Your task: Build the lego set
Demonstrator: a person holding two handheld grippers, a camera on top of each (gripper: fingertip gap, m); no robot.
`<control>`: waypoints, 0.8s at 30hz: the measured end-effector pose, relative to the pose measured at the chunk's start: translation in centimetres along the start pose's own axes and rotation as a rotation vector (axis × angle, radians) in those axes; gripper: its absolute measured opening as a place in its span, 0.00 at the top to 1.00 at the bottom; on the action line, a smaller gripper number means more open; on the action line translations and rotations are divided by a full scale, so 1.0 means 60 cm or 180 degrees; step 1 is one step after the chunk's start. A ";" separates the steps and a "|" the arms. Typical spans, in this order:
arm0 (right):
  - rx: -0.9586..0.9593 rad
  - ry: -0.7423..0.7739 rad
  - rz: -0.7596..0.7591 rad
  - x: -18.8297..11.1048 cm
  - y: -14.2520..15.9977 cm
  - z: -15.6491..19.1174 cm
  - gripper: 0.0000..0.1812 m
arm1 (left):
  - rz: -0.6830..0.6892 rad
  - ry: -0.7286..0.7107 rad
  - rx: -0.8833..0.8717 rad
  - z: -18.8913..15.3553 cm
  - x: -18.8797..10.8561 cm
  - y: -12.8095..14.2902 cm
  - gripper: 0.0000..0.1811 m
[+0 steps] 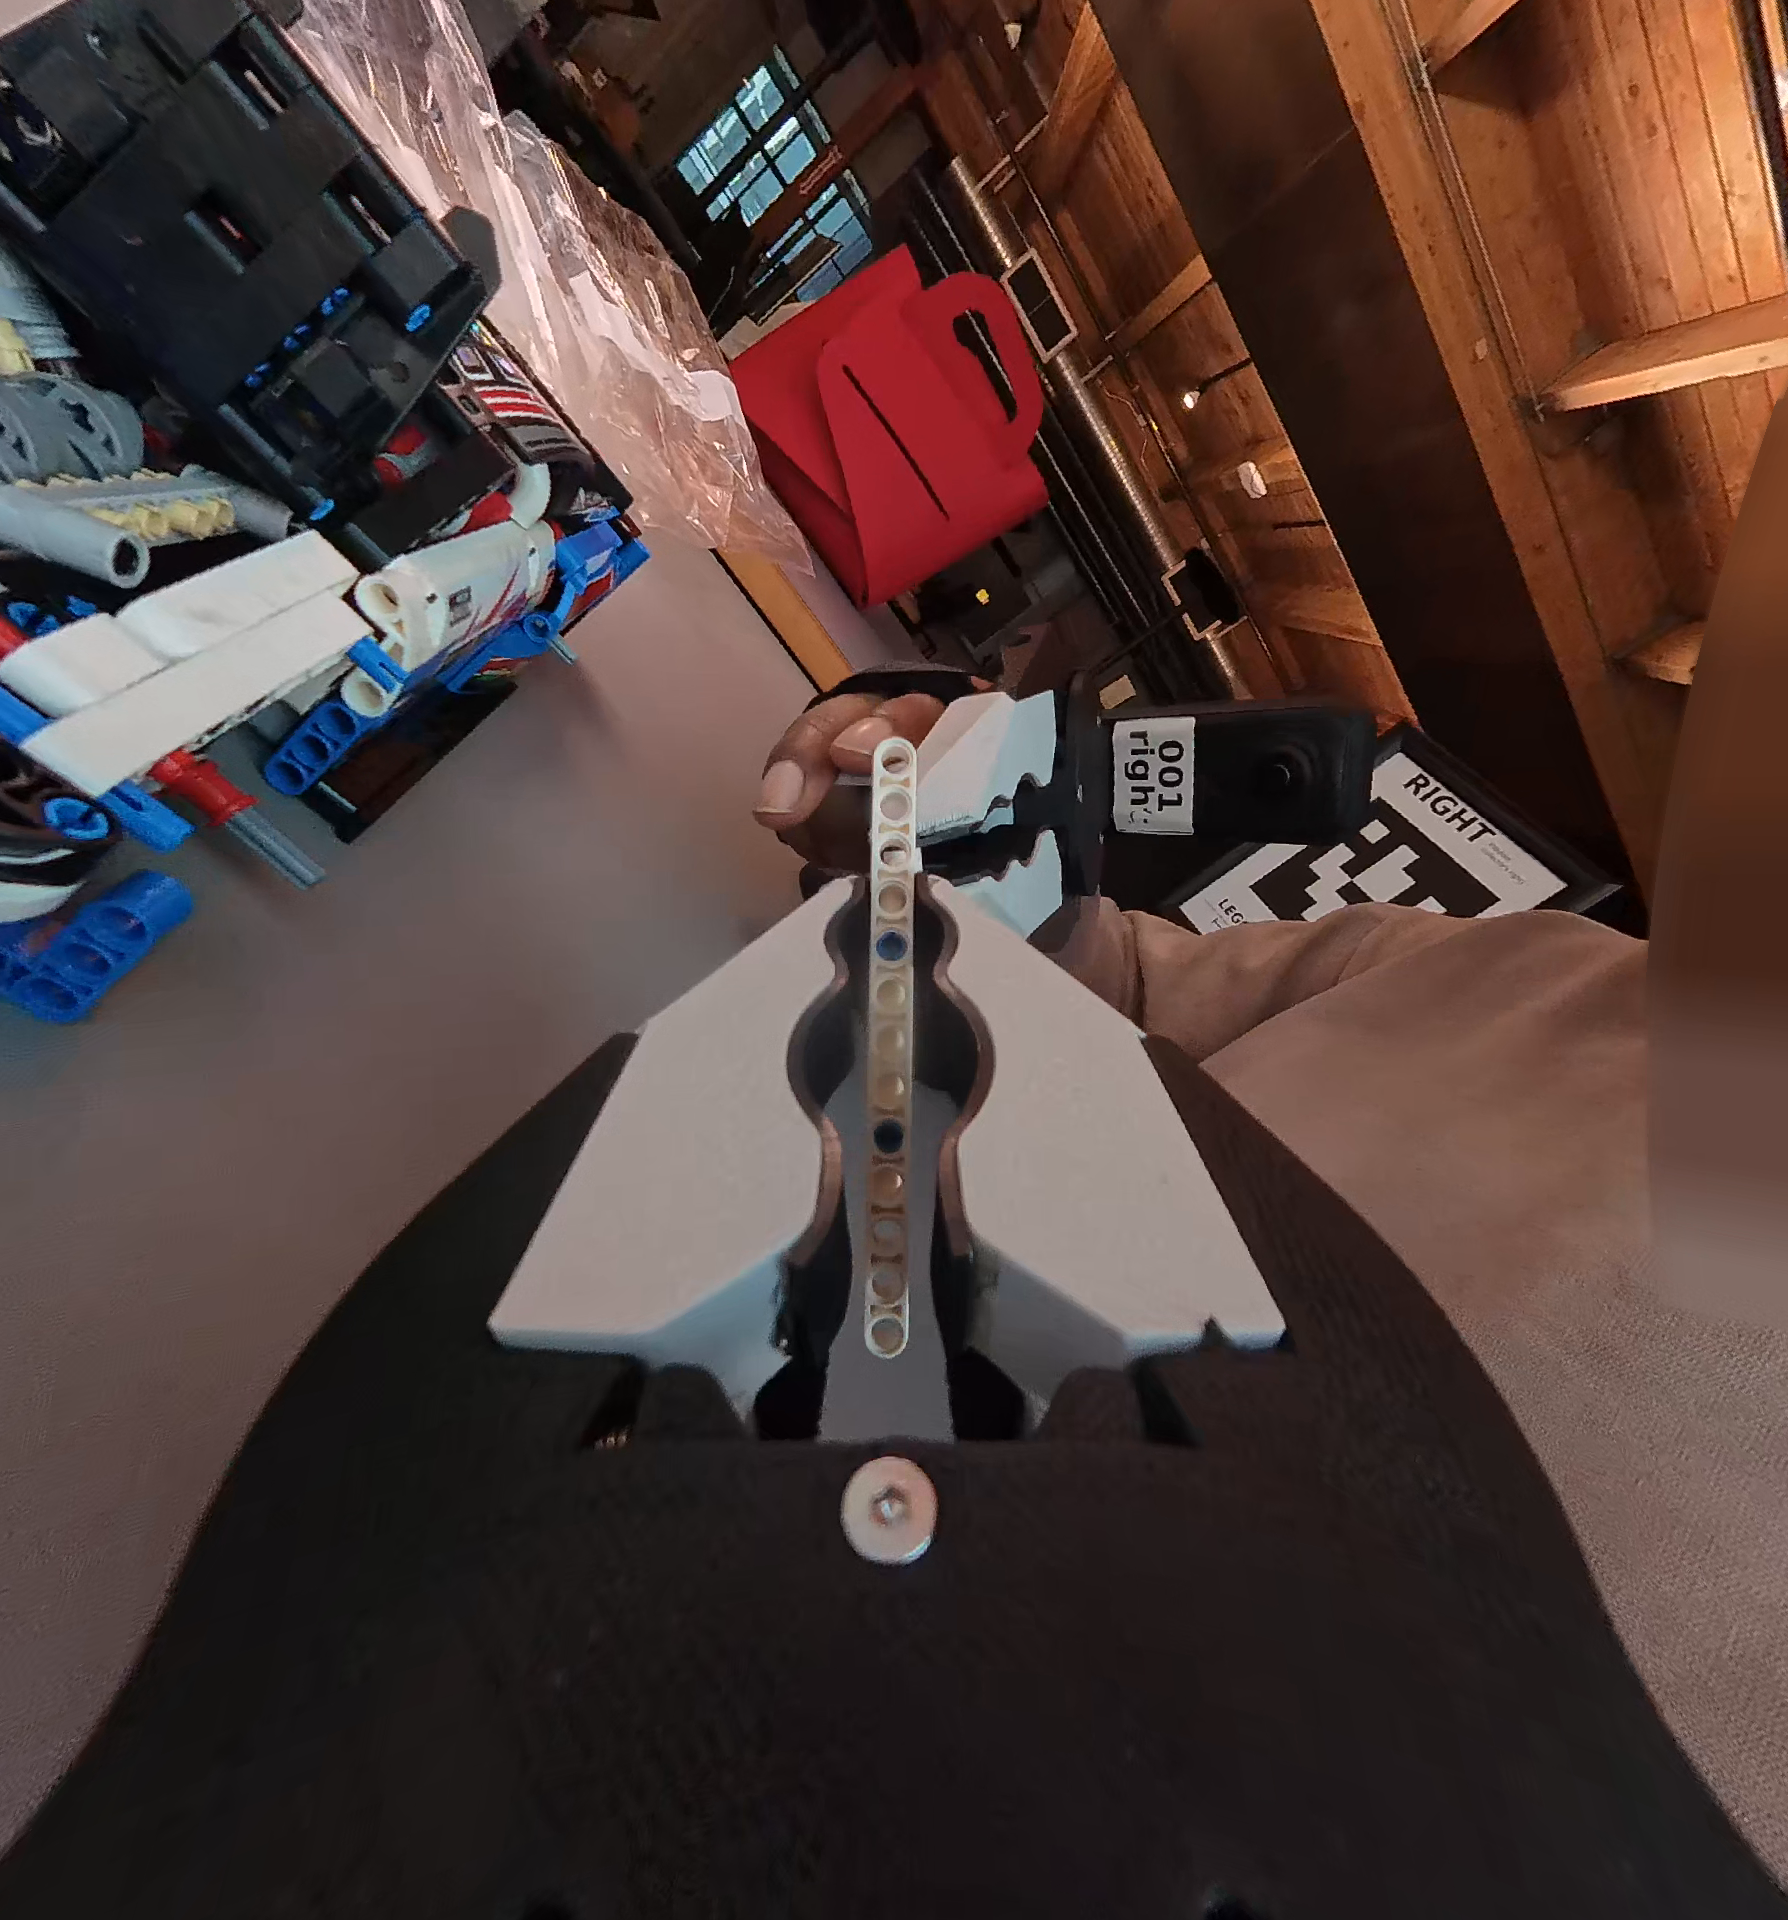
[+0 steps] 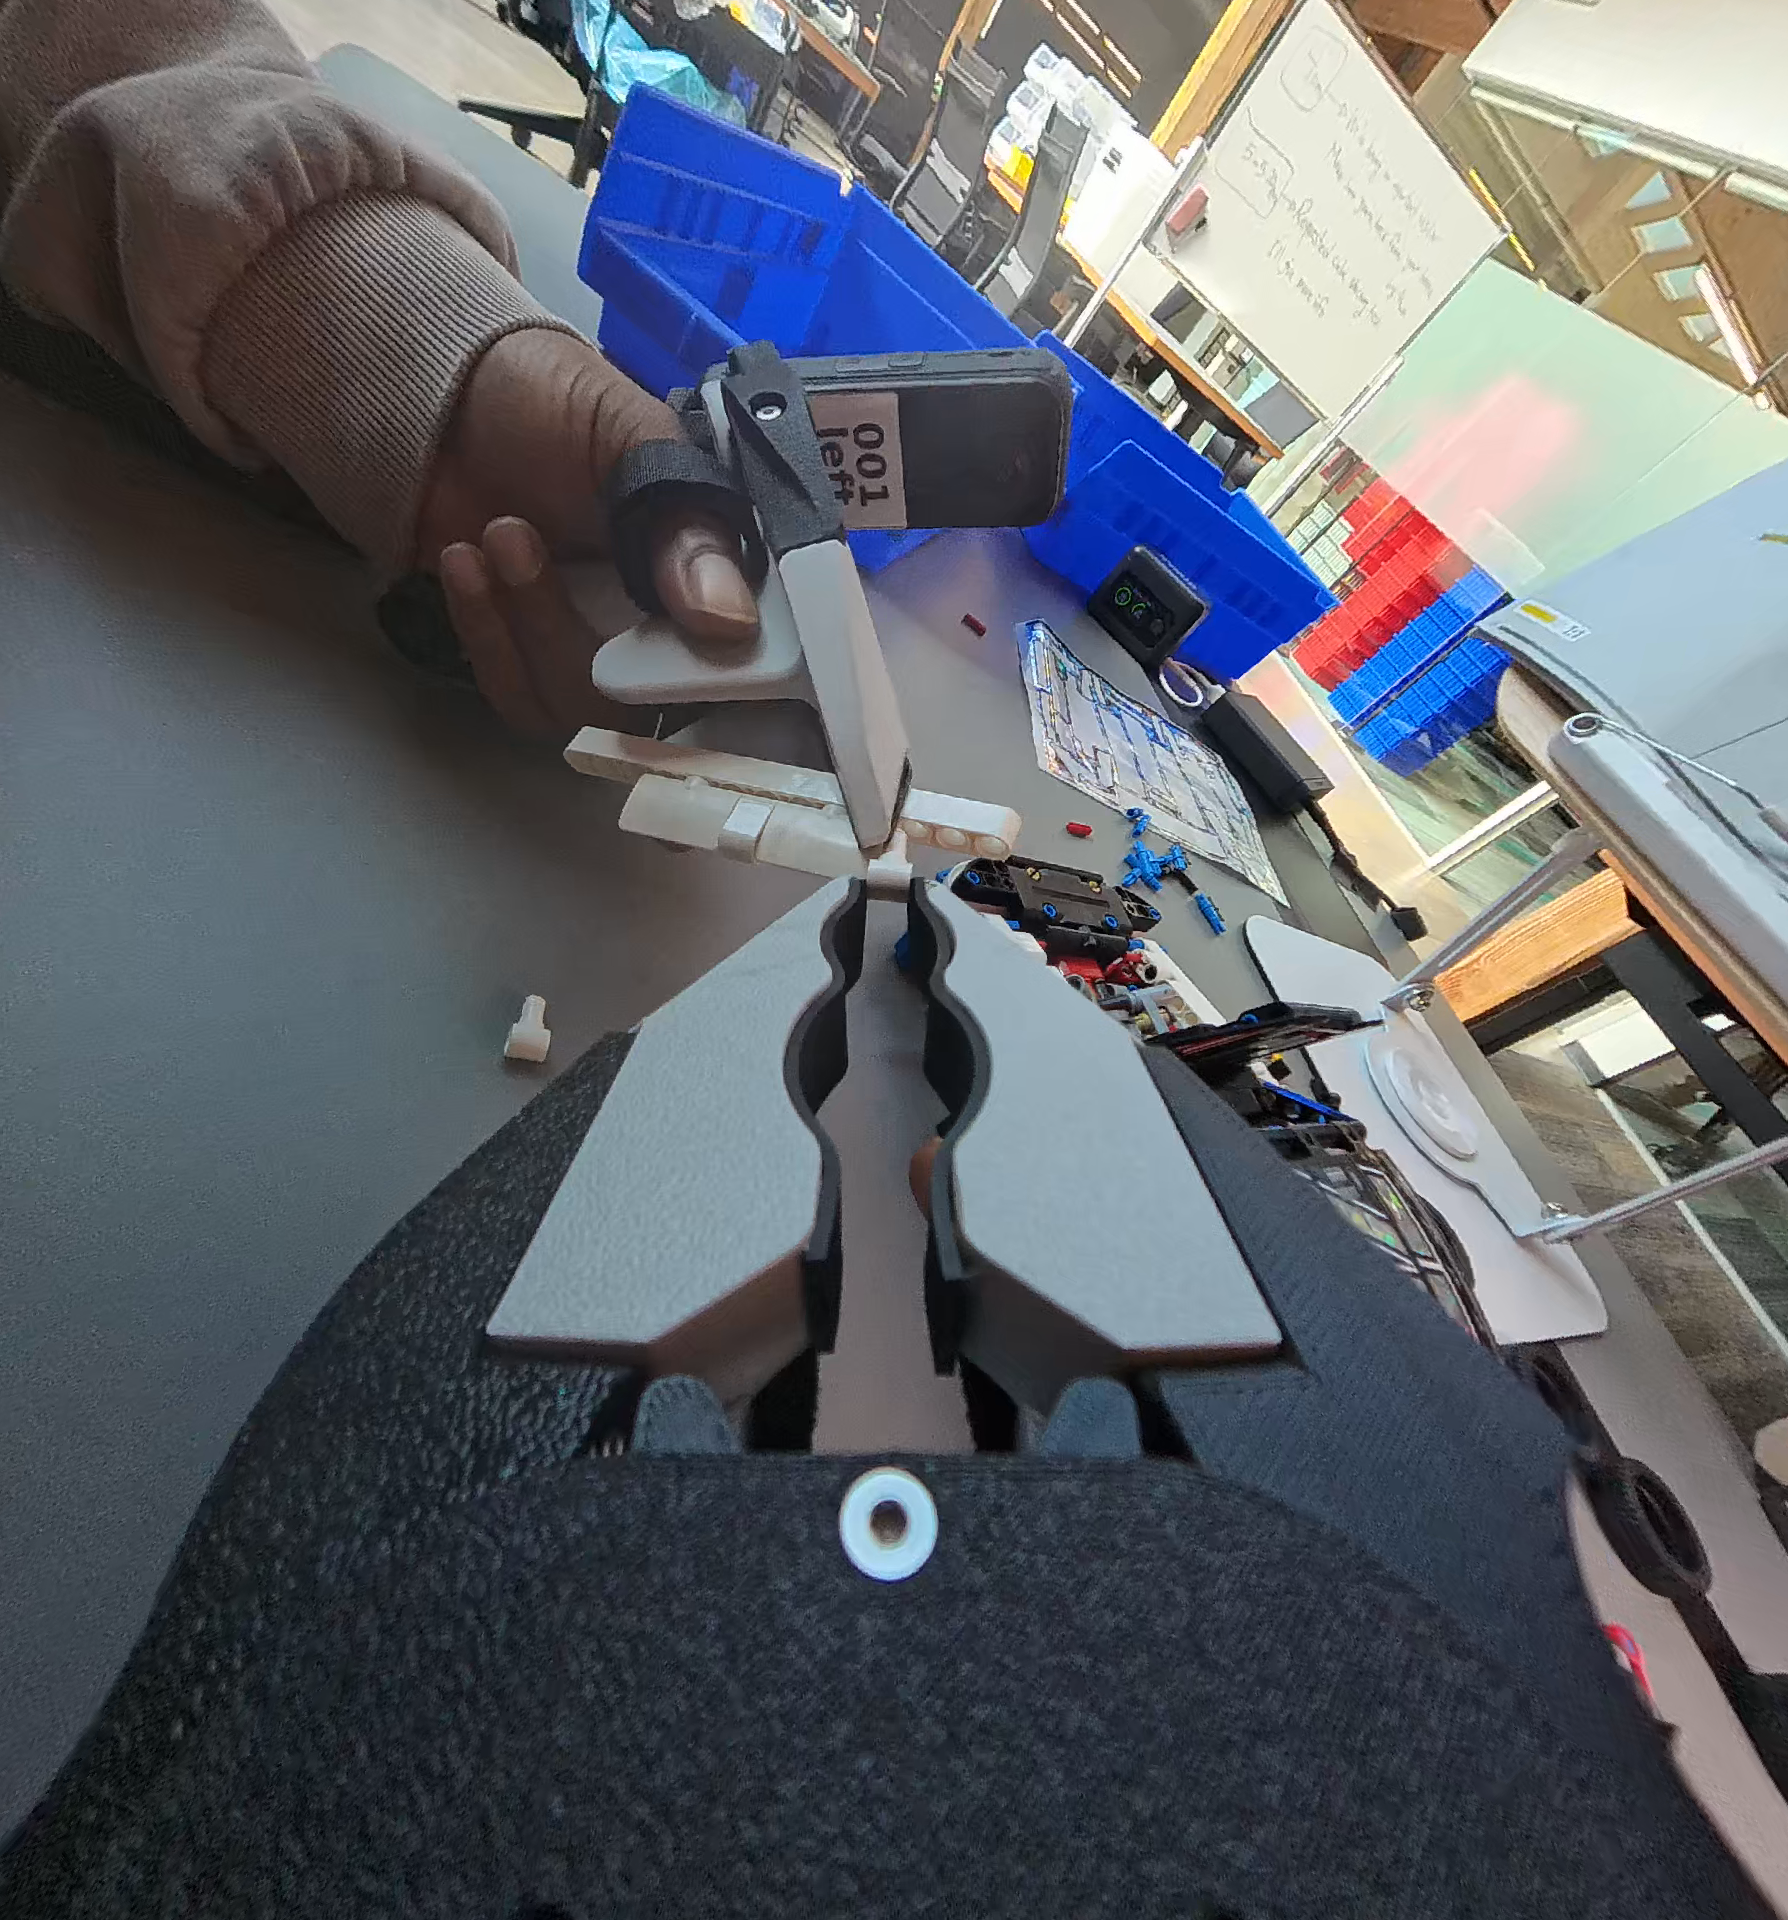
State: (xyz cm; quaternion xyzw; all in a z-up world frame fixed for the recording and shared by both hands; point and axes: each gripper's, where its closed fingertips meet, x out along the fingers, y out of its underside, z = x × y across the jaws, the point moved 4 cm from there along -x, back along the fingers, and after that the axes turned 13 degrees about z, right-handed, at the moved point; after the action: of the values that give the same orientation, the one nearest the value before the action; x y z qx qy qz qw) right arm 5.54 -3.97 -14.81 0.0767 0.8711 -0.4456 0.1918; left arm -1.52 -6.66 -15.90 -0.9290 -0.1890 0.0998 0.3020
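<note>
Grey tabletop point(image 2: 194, 831) runs under both grippers, in a workshop with timber walls, a whiteboard point(image 2: 1326, 197) and stacked blue bins point(image 2: 765, 239) behind. In the left wrist view, the left gripper point(image 1: 888, 883) has its jaws closed on a long white beam with holes point(image 1: 890, 1039), which lies lengthwise between the fingers and sticks out past their tips; two of its holes hold dark blue pins. Seen from the right wrist view, that same beam point(image 2: 963, 821) is held crosswise in the air above the tabletop, with further white pieces point(image 2: 724, 821) attached along its underside. The right gripper point(image 2: 888, 894) points at it from below, its jaws nearly together and pinching a small white piece point(image 2: 888, 871) at the very tips, just under the beam and touching or almost touching it. A hand point(image 2: 557, 540) in a beige sleeve point(image 2: 246, 260) holds the left gripper. A partly built model point(image 1: 194, 499) in black, white, blue and red stands on the tabletop to the left in the left wrist view, next to crumpled clear plastic point(image 1: 609, 312). In the right wrist view a loose white piece point(image 2: 528, 1031) lies on the tabletop near the right gripper, and blue pins point(image 2: 1155, 862), a small black assembly point(image 2: 1056, 899) and a sticker sheet point(image 2: 1129, 748) lie farther off.
</note>
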 end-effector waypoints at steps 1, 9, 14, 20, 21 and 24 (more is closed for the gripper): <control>0.0054 -0.0019 -0.0014 0.000 0.000 -0.001 0.96 | -0.0005 -0.0021 0.0023 -0.001 0.000 -0.001 0.97; 0.0768 -0.0396 -0.0268 -0.001 -0.004 -0.007 0.95 | -0.0066 0.0031 0.0100 -0.008 0.000 -0.005 0.97; 0.0382 -0.0176 -0.0210 -0.004 -0.005 -0.006 0.97 | -0.0113 0.0286 -0.0150 -0.007 -0.001 -0.005 0.97; 0.0004 -0.0005 -0.0122 -0.005 -0.007 -0.001 0.97 | -0.0085 0.0249 -0.0120 -0.008 0.001 -0.003 0.97; -0.0081 0.0025 -0.0088 -0.004 -0.006 0.000 0.97 | -0.0073 0.0240 -0.0112 -0.008 0.003 -0.002 0.97; -0.0358 0.0101 0.0023 0.000 -0.006 0.010 0.97 | -0.0004 0.0183 -0.0044 -0.008 0.006 0.001 0.97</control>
State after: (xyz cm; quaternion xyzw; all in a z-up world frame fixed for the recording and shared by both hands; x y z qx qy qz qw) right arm 5.60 -4.66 -14.82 0.0761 0.8973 -0.3941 0.1835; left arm -1.03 -6.81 -15.60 -0.9335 -0.1815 0.0716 0.3009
